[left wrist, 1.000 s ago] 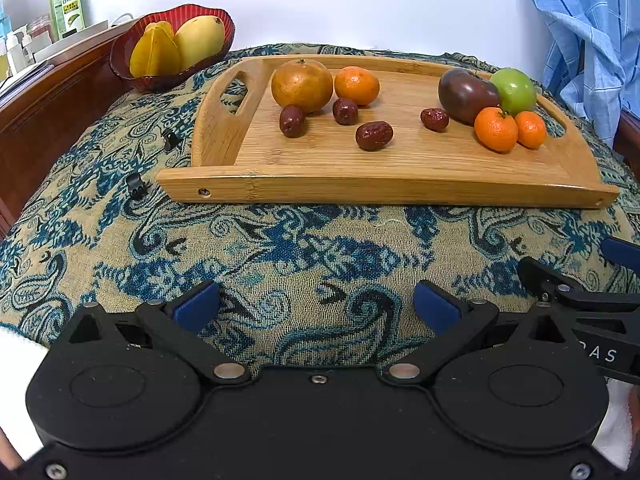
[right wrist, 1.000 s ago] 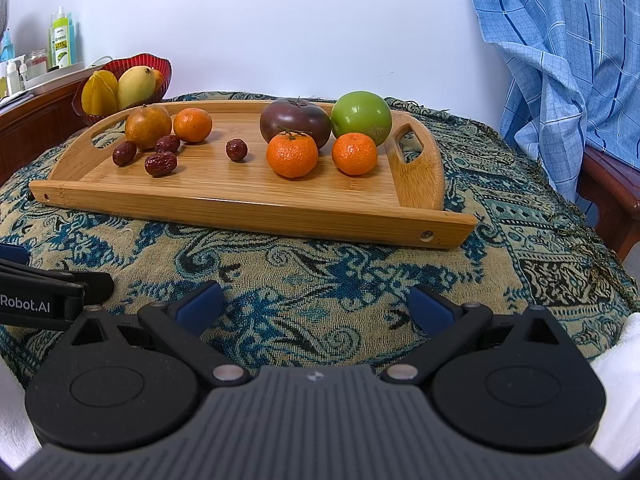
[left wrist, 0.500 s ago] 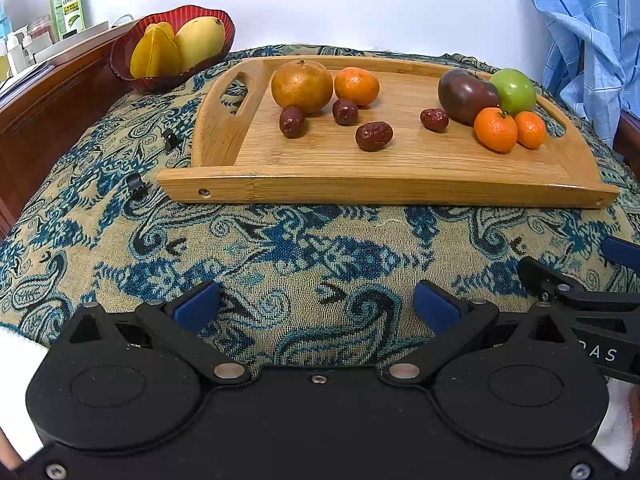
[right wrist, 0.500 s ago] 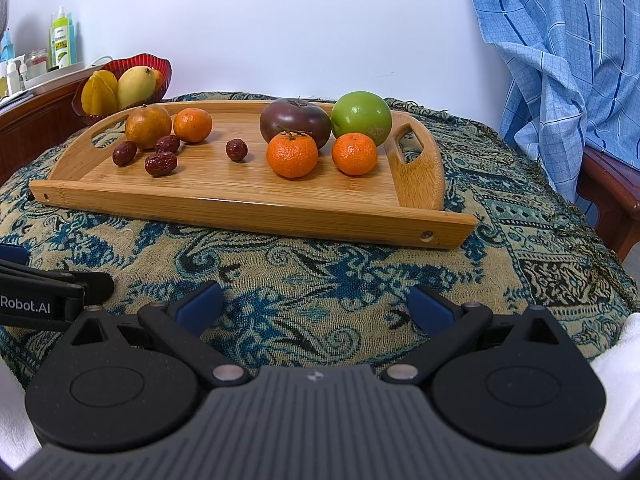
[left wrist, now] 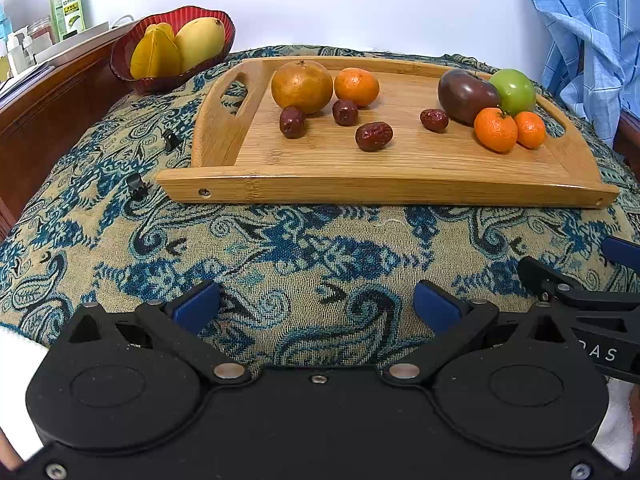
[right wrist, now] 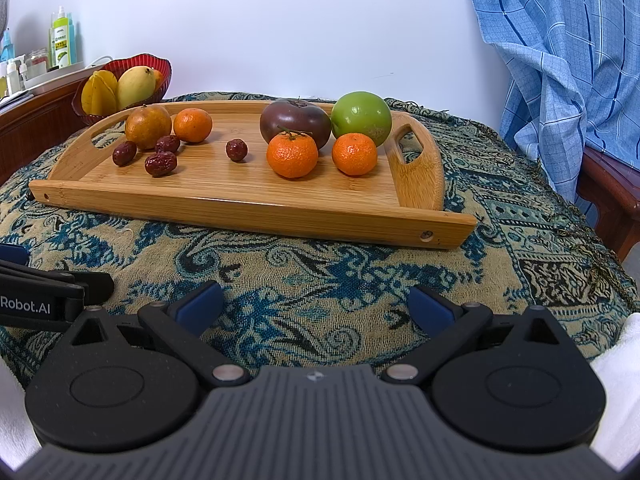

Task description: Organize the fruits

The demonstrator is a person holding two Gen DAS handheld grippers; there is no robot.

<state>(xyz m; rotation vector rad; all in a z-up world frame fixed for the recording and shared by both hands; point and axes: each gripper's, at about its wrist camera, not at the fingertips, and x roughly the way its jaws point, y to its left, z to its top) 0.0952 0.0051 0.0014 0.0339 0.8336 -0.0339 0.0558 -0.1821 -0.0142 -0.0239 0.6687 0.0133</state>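
Both your left claw point(left wrist: 316, 304) and right claw point(right wrist: 316, 306) gape wide, empty, well short of the tray point(right wrist: 248, 208). Its mandarins point(right wrist: 292, 155) look soft-skinned and prone to rolling: grip them gently across the middle.

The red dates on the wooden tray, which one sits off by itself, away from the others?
The date near the dark purple fruit; the other three cluster around the brown round fruit.

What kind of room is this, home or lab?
Probably a home, though no whole room shows: a patterned cloth covers the table, a red fruit bowl sits on dark wood furniture, bottles line the wall, and a blue checked fabric hangs at right.
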